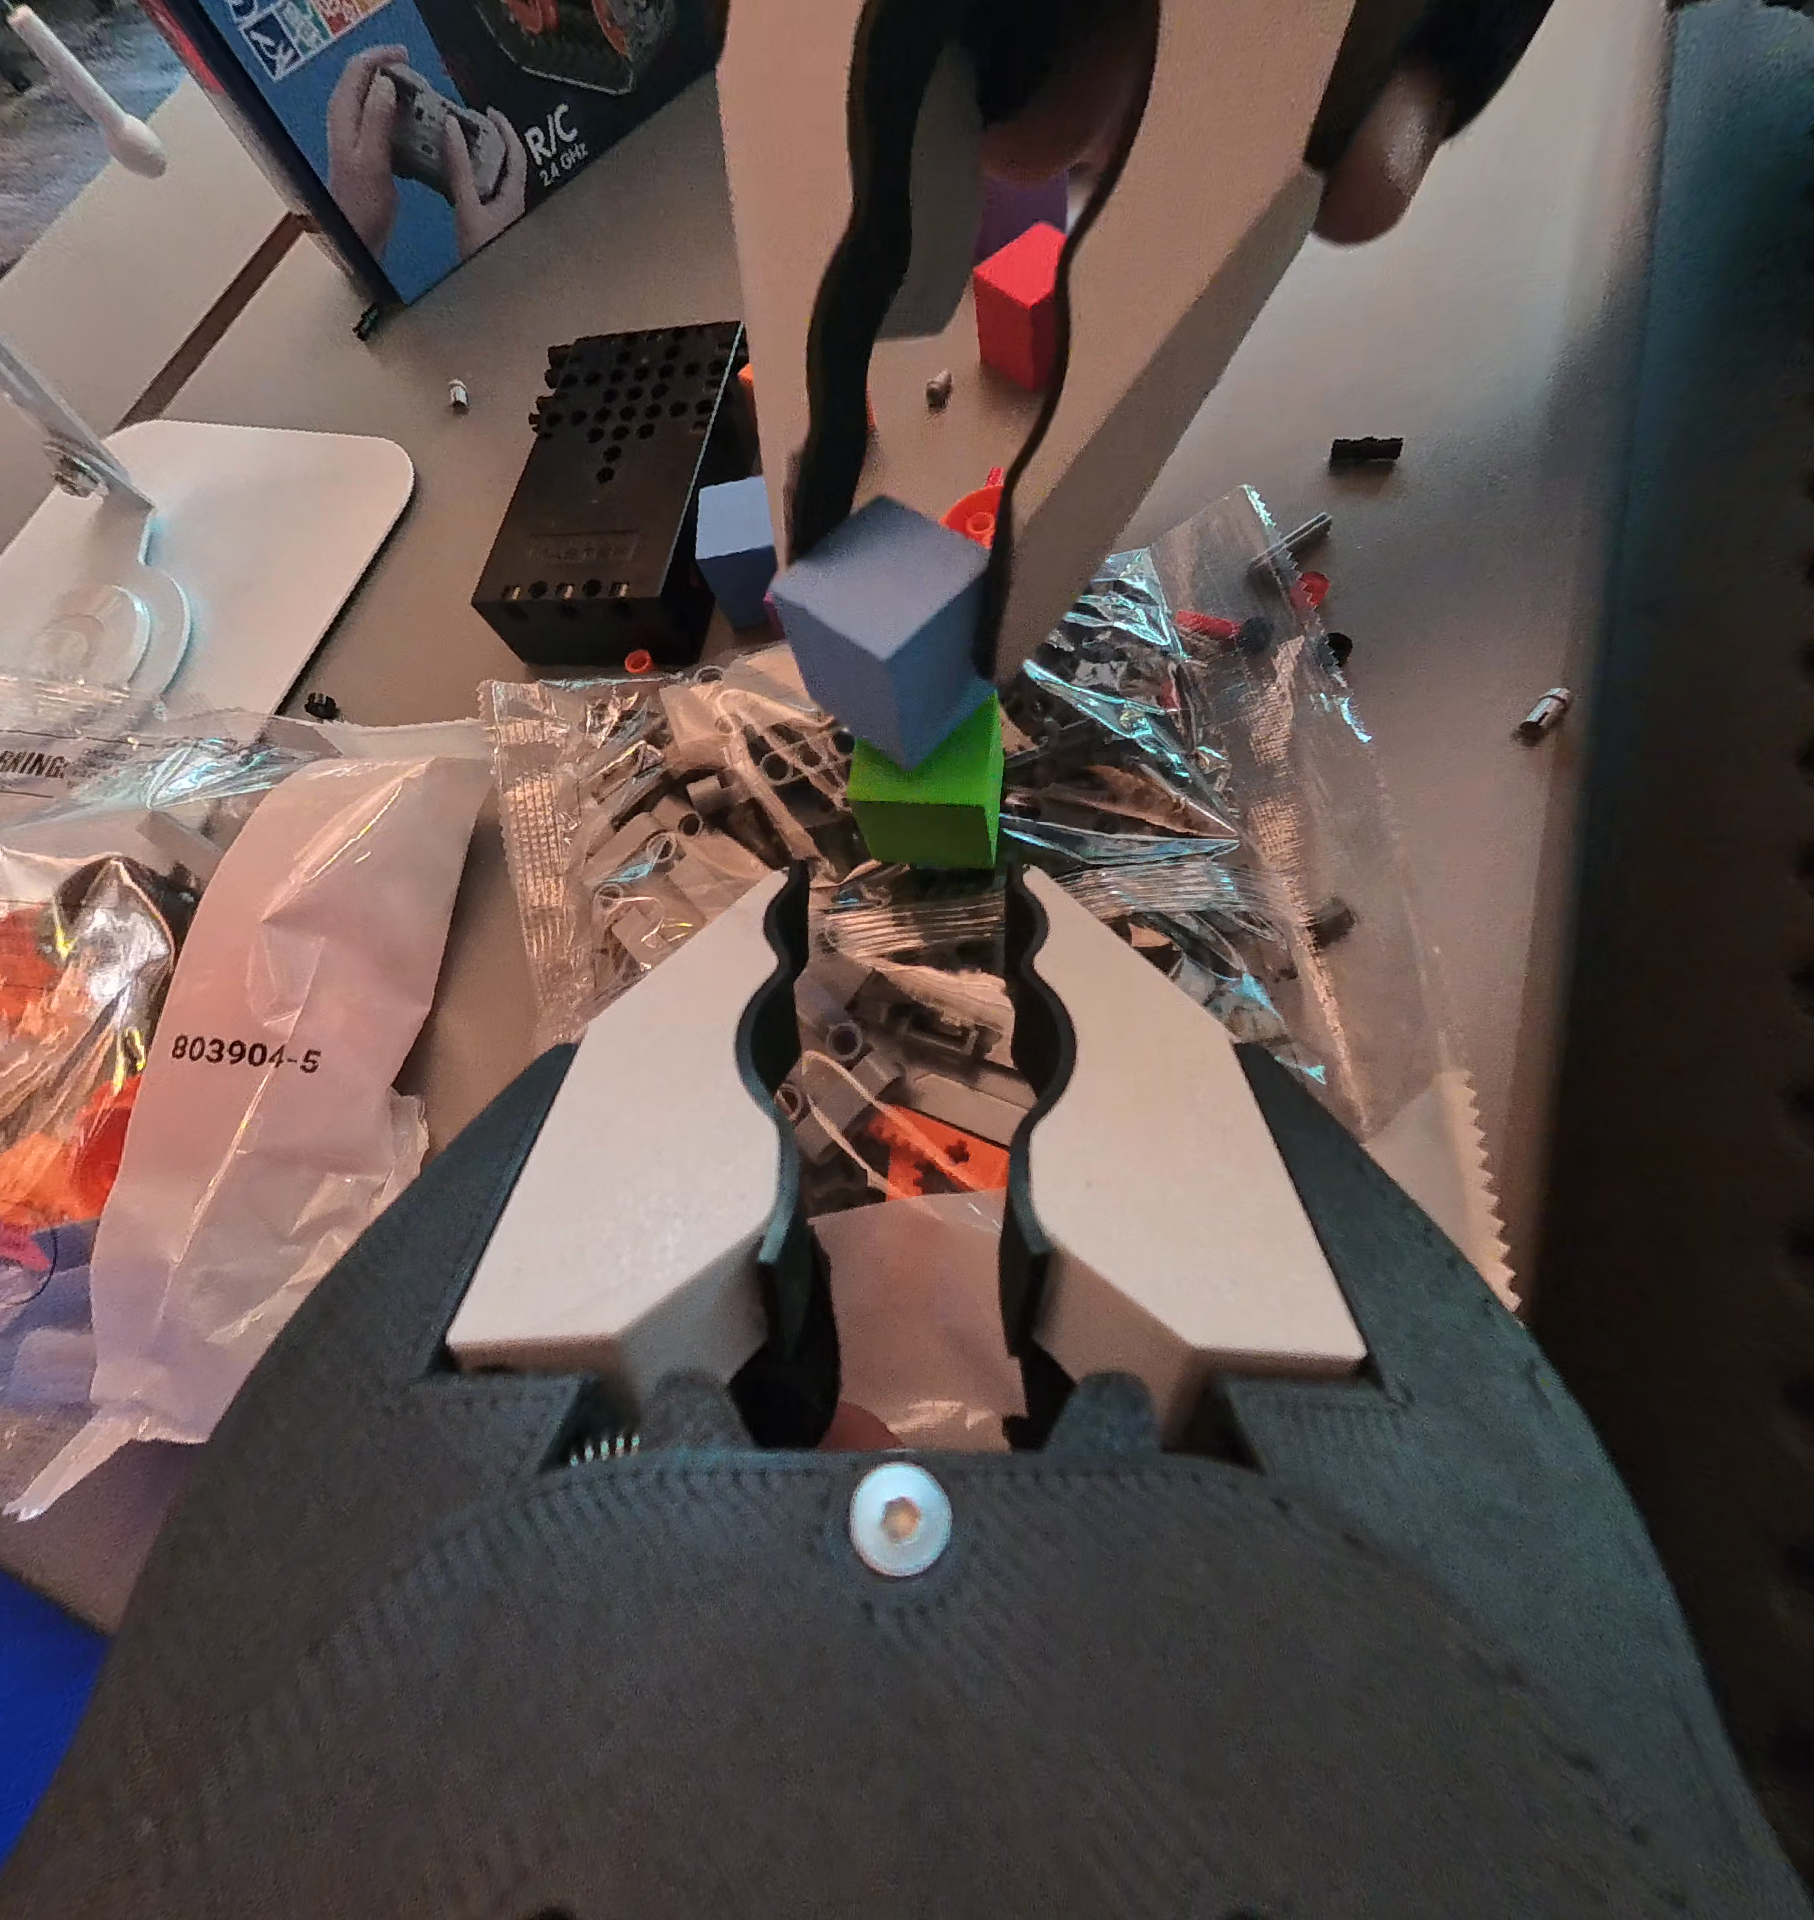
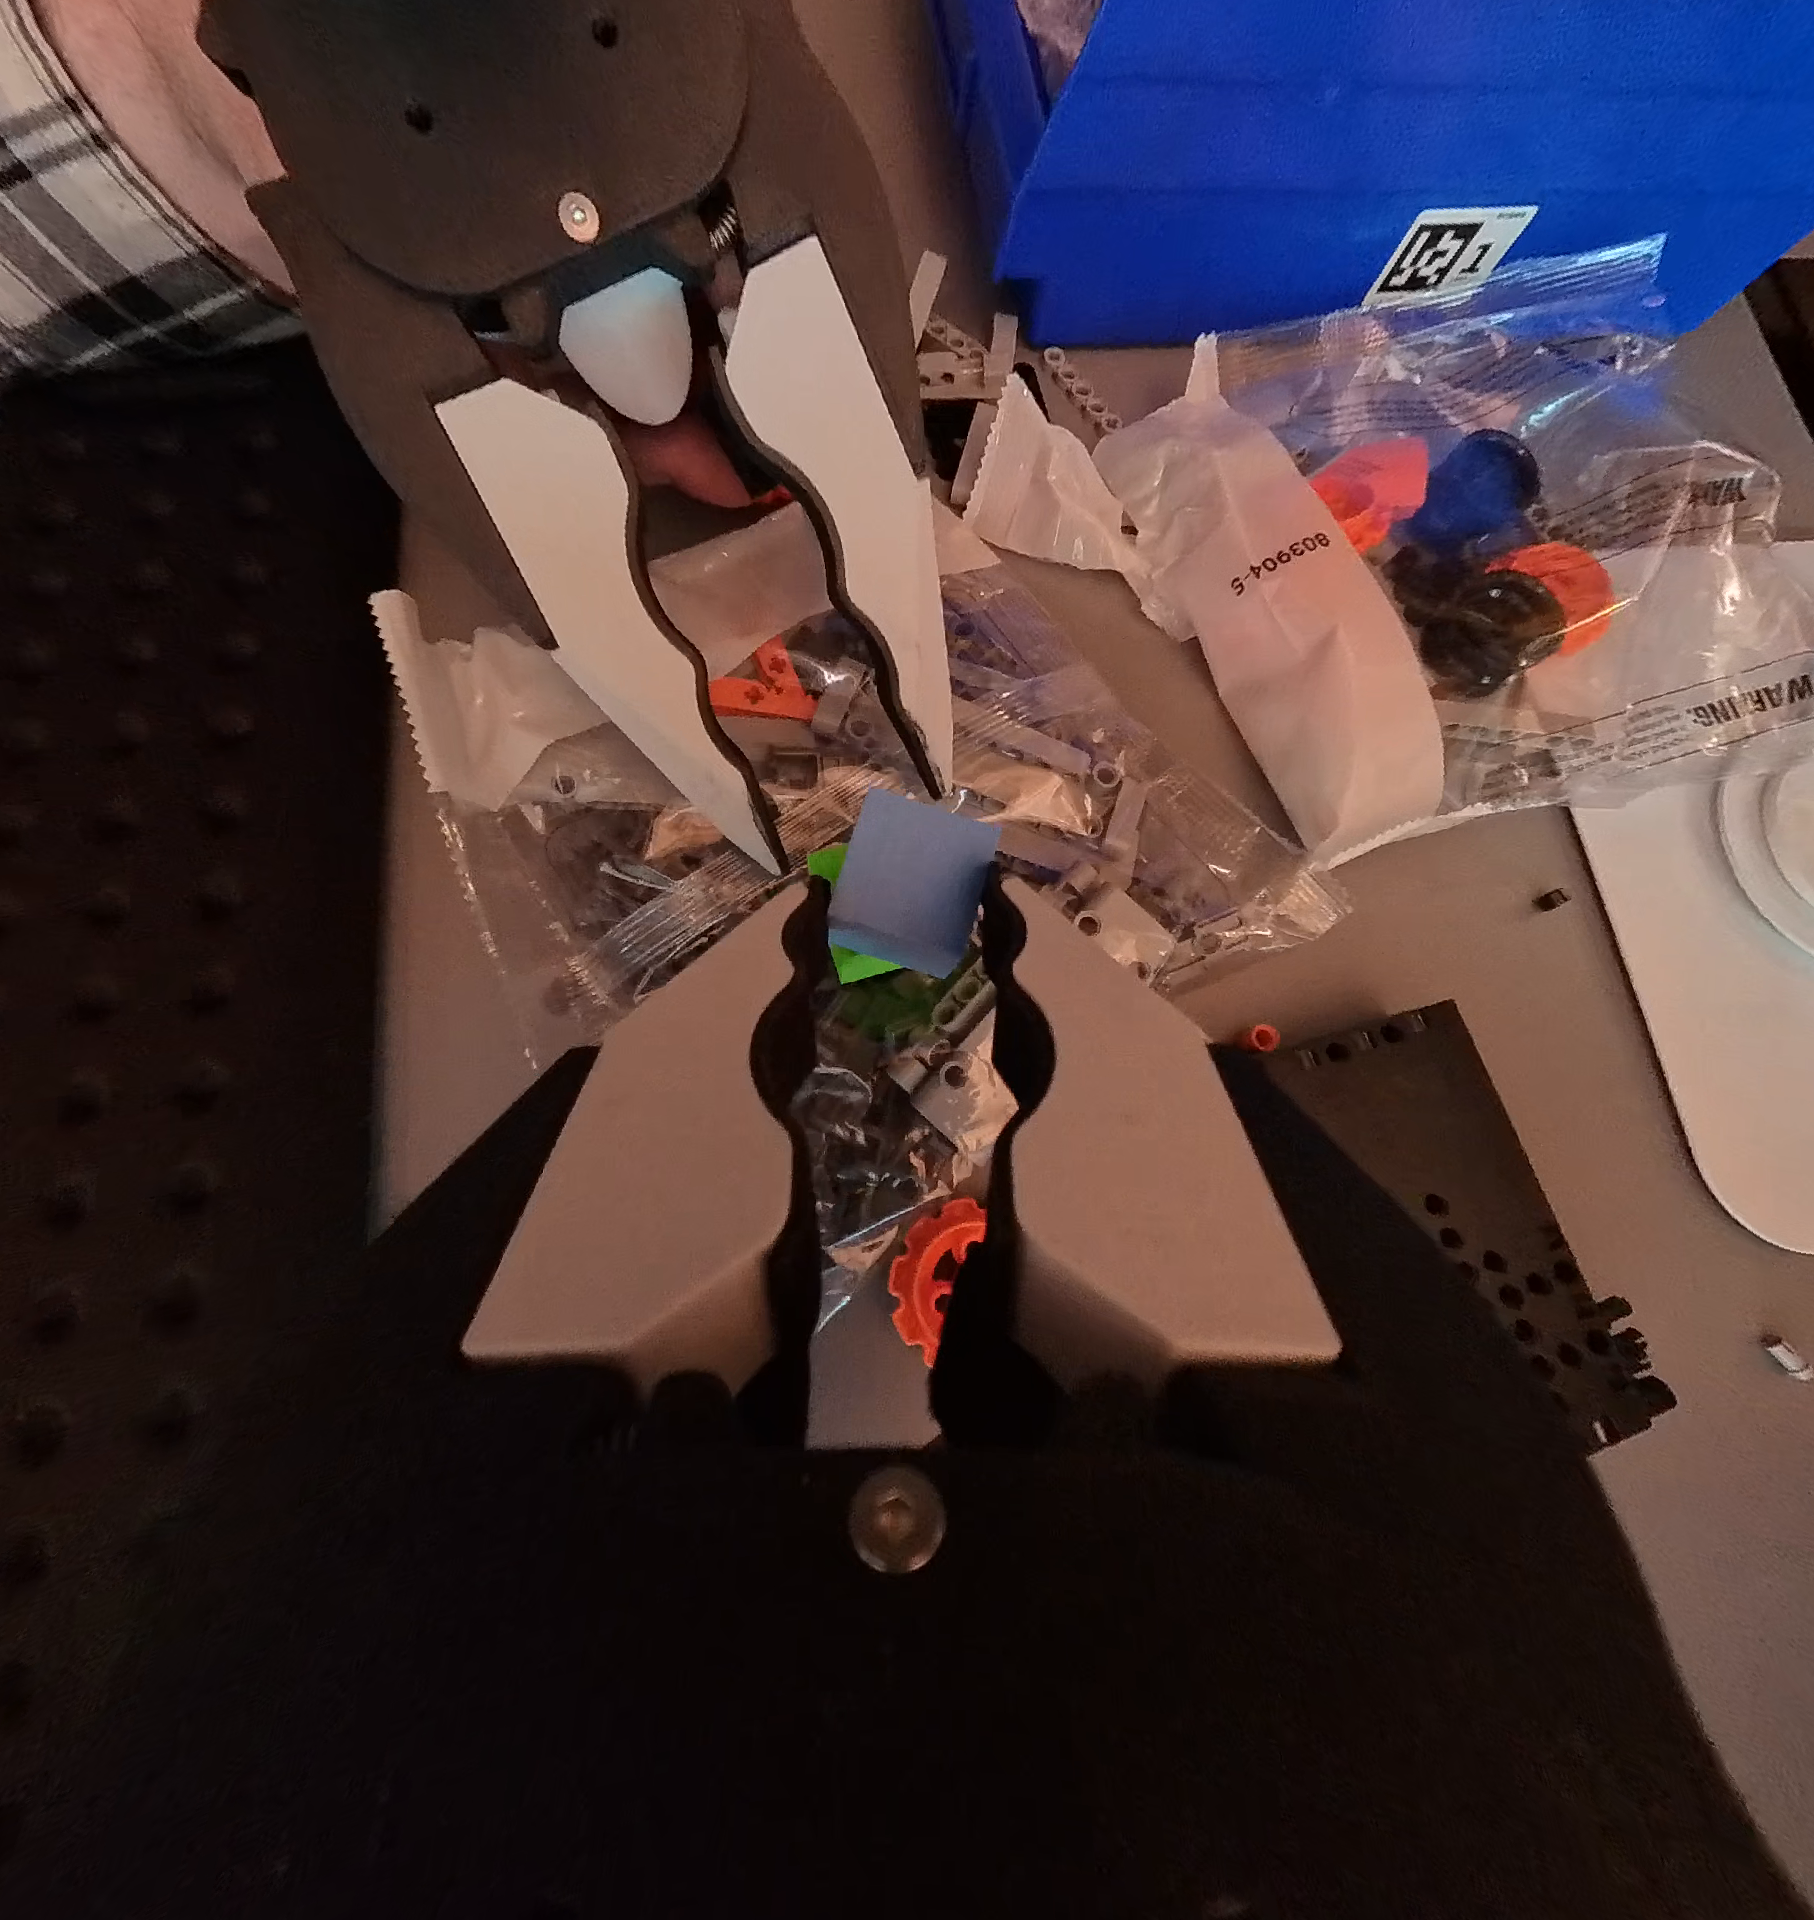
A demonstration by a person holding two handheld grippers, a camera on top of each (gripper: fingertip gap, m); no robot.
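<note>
Holding a blue-grey cube (image 1: 887, 623) between its tips, the right gripper (image 1: 898, 582) reaches down from the top centre of the left wrist view; its jaws are clenched on the cube's opposite side faces. In the right wrist view the same cube (image 2: 908, 894) sits at frame centre, just past that gripper's own tips (image 2: 898, 904). The cube rests, rotated out of square, on a green cube (image 1: 929, 795) beneath it, and the green cube stands on a crinkled clear bag of grey parts (image 1: 664, 831). The left gripper (image 1: 908, 883), at lower centre of its view, has its jaws parted and grasps nothing; its tips flank the base of the green cube, and contact cannot be told. Judgement: both cubes look light, rigid and matte, probably foam or painted wood, so flat opposite faces offer the surest hold. The bag underneath is soft and slick, so the stack's footing seems poor. Around it: a black perforated block (image 1: 612, 499) at centre left, a red cube (image 1: 1022, 301) at top centre, a blue box (image 2: 1350, 135) at upper right.
</note>
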